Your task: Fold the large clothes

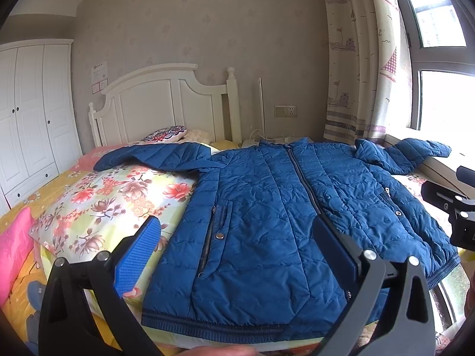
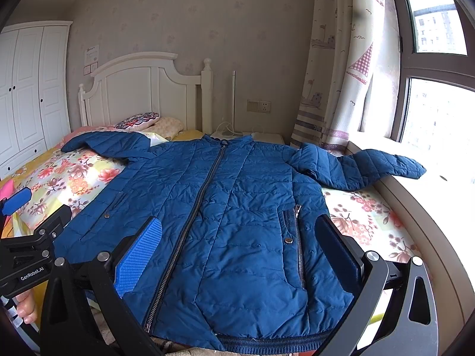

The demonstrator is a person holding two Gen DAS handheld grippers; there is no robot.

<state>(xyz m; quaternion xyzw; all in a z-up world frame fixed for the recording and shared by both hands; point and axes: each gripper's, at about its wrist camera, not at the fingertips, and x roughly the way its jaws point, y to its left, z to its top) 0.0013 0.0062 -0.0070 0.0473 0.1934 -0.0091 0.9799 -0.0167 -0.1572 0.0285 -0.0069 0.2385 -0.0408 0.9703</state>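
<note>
A large blue quilted jacket lies flat on the bed, front up, zipped, hem nearest me, both sleeves spread out. Its left sleeve lies on the floral quilt; its right sleeve reaches onto the window sill. It also shows in the right wrist view. My left gripper is open and empty, above the jacket's lower left part. My right gripper is open and empty, above the lower middle of the jacket. The left gripper also shows at the left edge of the right wrist view.
The jacket rests on a floral quilt over a yellow sheet. A white headboard, pillows and a white wardrobe are behind. A window sill and curtain run along the right.
</note>
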